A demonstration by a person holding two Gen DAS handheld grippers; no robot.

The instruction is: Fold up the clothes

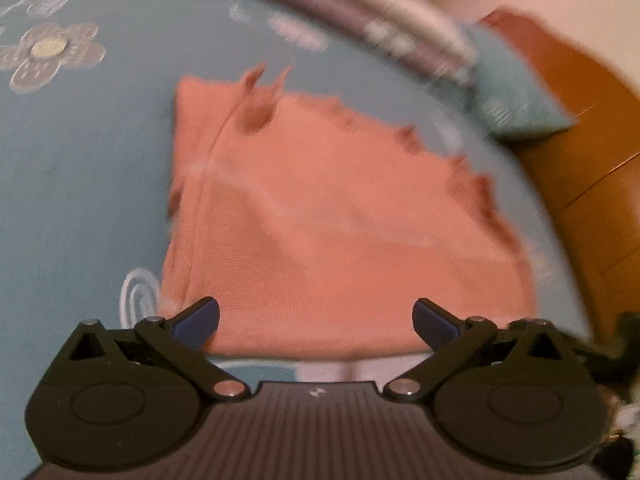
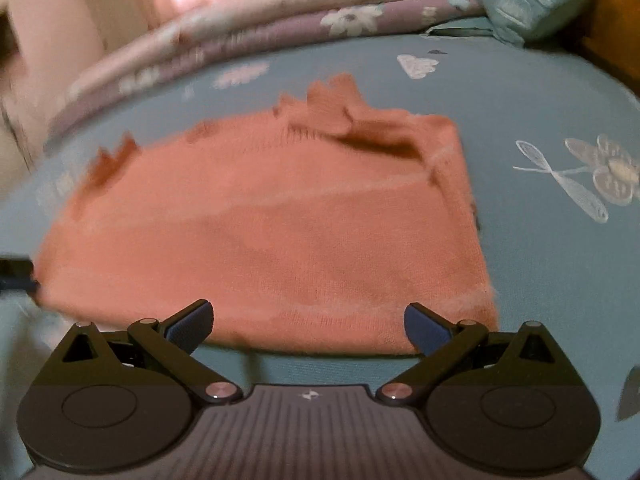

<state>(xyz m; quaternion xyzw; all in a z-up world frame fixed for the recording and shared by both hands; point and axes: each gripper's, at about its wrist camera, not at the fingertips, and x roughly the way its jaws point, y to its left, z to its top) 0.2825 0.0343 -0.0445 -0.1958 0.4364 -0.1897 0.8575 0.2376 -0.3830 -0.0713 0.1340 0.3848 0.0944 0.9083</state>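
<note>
A salmon-pink knitted garment (image 1: 320, 208) lies folded flat on a blue flowered bedsheet (image 1: 80, 160). In the right wrist view the same garment (image 2: 272, 232) spreads across the middle, with a rumpled collar part at its far edge. My left gripper (image 1: 316, 322) stands open just above the garment's near edge, nothing between its blue pads. My right gripper (image 2: 308, 326) is open too, over the near hem, holding nothing. Both views are blurred by motion.
A rolled purple and pink flowered quilt (image 2: 248, 40) runs along the bed's far side. A blue pillow (image 1: 516, 92) sits at the corner against an orange wooden headboard (image 1: 592, 152). Bare bedsheet (image 2: 560, 260) surrounds the garment.
</note>
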